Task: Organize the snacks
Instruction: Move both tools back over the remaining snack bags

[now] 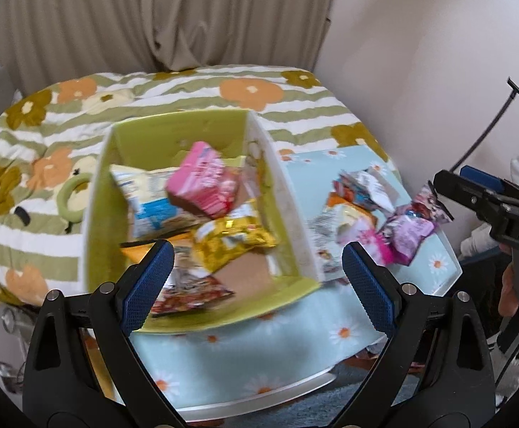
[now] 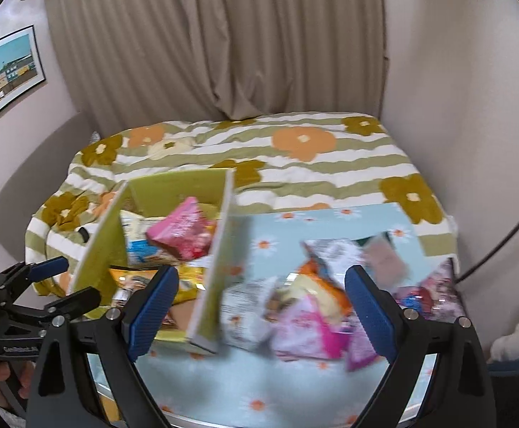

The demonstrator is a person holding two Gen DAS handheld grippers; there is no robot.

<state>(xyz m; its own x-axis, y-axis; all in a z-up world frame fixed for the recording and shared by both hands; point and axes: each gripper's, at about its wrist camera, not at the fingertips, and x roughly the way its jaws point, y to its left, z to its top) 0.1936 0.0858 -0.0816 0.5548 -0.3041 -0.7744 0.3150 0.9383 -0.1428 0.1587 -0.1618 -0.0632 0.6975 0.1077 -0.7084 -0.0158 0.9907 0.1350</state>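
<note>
A green cardboard box (image 1: 173, 132) (image 2: 98, 246) stands on a small table under a light blue daisy cloth (image 1: 223, 360) (image 2: 245, 378). Inside lie several snack packs, among them a pink pack (image 1: 202, 182) (image 2: 181, 228) and a yellow pack (image 1: 230, 242). A loose pile of snack packs (image 1: 370, 214) (image 2: 309, 306) lies on the cloth to the right of the box. My left gripper (image 1: 255, 281) hangs open above the box's near side, nothing between its fingers. My right gripper (image 2: 259, 310) hangs open above the pile, holding nothing. Both views are blurred.
Behind the table is a bed with a green-striped flower quilt (image 1: 188, 96) (image 2: 295, 164), then a beige curtain (image 2: 223, 42). A wall stands close on the right (image 1: 420, 71). A framed picture (image 2: 6, 71) hangs on the left wall. A hand holds each gripper's handle.
</note>
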